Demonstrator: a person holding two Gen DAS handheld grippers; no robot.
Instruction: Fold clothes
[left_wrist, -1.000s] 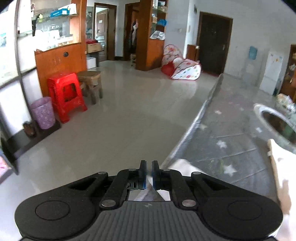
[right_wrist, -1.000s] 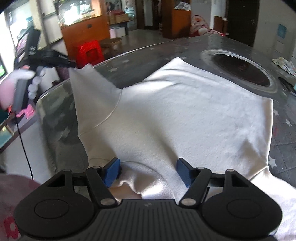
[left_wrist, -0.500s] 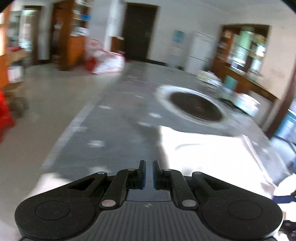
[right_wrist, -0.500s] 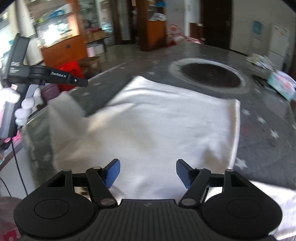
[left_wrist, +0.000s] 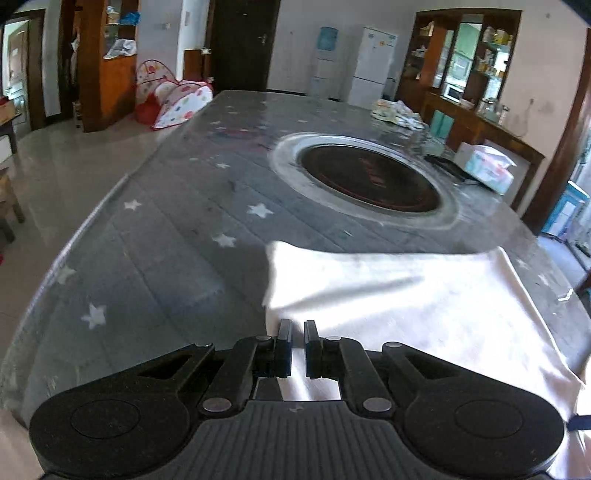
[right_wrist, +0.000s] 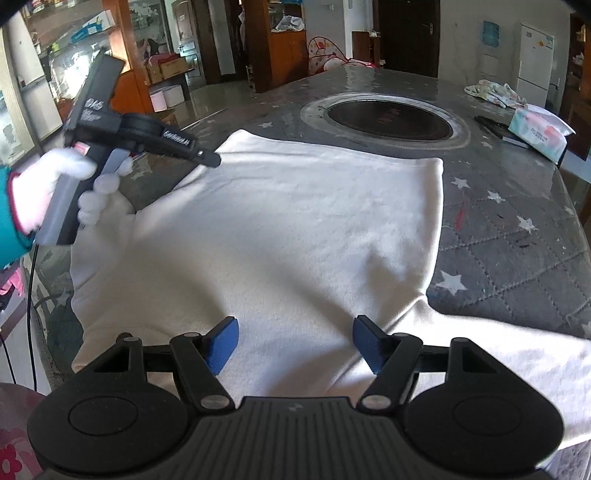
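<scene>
White garment (right_wrist: 295, 229) lies spread flat on the near part of the bench (right_wrist: 517, 236), its far edge stopping just short of a round dark inset plate with a metal ring (right_wrist: 386, 118) set into the bench top. A sleeve runs off toward the lower right of the right wrist view, and the cloth on the left side bunches up under the person's gloved left hand (right_wrist: 62, 184). The left tongs (left_wrist: 297, 345) sit over the garment's left edge with their blue pads nearly together, only a thin slit between them; white cloth shows in that slit and below it, but I cannot tell for sure whether the cloth is pinched. In the right wrist view the same tool appears from the side, its tip touching or just over the garment's far left corner. The right tongs (right_wrist: 295, 347) are spread wide above the near part of the garment, with nothing between the pads. The bench cover is grey with white stars. A pack of tissues (right_wrist: 539, 129) and a crumpled patterned cloth (right_wrist: 493, 92) lie on the far right of the bench, well apart from the garment. Beyond the bench stand a white fridge (left_wrist: 373, 66) and a spotted play tent (left_wrist: 173, 98) on the floor.
</scene>
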